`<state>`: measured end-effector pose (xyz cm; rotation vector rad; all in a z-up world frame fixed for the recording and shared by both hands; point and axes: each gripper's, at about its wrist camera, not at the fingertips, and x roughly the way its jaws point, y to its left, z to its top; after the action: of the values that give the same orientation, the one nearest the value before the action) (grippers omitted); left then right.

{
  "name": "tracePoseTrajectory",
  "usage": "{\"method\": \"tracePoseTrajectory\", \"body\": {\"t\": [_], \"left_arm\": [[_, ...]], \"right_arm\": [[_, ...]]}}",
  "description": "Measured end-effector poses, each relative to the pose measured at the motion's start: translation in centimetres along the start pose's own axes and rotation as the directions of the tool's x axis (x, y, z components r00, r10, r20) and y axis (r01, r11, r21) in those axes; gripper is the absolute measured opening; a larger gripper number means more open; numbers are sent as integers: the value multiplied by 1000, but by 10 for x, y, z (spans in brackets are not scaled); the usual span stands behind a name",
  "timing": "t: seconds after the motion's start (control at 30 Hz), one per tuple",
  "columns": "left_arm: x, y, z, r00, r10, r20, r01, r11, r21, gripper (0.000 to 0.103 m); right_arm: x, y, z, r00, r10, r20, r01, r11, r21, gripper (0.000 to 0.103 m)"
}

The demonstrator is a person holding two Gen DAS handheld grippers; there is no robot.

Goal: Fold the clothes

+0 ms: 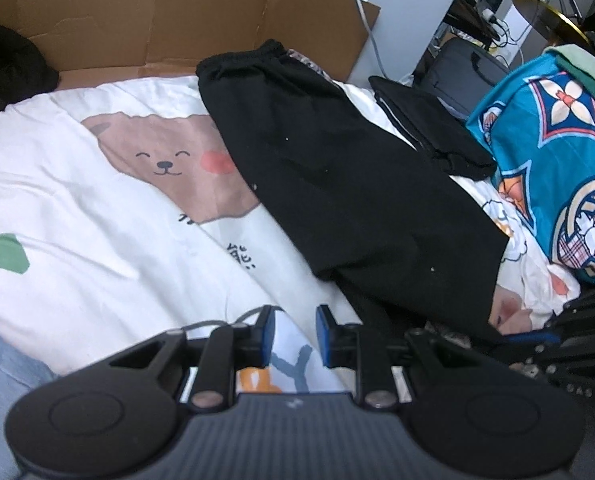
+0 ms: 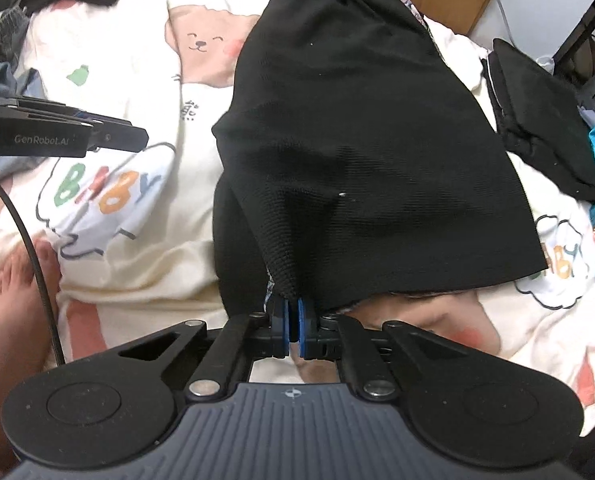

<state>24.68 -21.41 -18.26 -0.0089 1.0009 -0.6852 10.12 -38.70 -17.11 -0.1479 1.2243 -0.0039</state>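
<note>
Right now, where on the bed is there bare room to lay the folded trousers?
Free: the quilt left of the trousers, around the bear print. Crowded: right side, folded black clothes against the blue bundle.

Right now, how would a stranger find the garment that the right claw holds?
On the white cartoon-bear bedsheet, look at its middle. The black pants lie there spread long, waistband far, pinched by the right claw. The smaller folded black garment lies apart, untouched.

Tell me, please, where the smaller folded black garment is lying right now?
In both wrist views the folded black garment lies on the bed sheet at the right, between the black trousers and the blue patterned bedding.
</note>
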Motion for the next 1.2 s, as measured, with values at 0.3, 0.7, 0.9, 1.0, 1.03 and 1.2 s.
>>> {"method": "tracePoseTrajectory", "body": {"t": [0.3, 0.7, 0.9, 1.0, 1.03, 1.2], "left_arm": [[1, -4, -2, 1000, -10, -6, 10, 1000, 7, 23], [16, -33, -12, 995, -75, -69, 83, 990, 113, 23], [27, -57, -16, 981, -155, -113, 174, 968, 182, 23], [32, -71, -17, 974, -193, -123, 217, 949, 228, 23], [33, -75, -17, 972, -200, -121, 224, 944, 242, 23], [32, -83, -17, 962, -252, -110, 272, 927, 259, 23]], "right_arm": [[-32, -11, 9, 996, -57, 72, 60, 997, -39, 2], [-3, -7, 5, 997, 72, 18, -72, 997, 35, 3], [-7, -13, 3, 991, 115, 68, -120, 990, 73, 3], [-10, -14, 2, 989, 125, 81, -131, 988, 79, 3], [-11, -15, 1, 988, 130, 84, -137, 987, 82, 3], [-12, -22, 0, 978, 189, 92, -201, 969, 144, 7]]}}
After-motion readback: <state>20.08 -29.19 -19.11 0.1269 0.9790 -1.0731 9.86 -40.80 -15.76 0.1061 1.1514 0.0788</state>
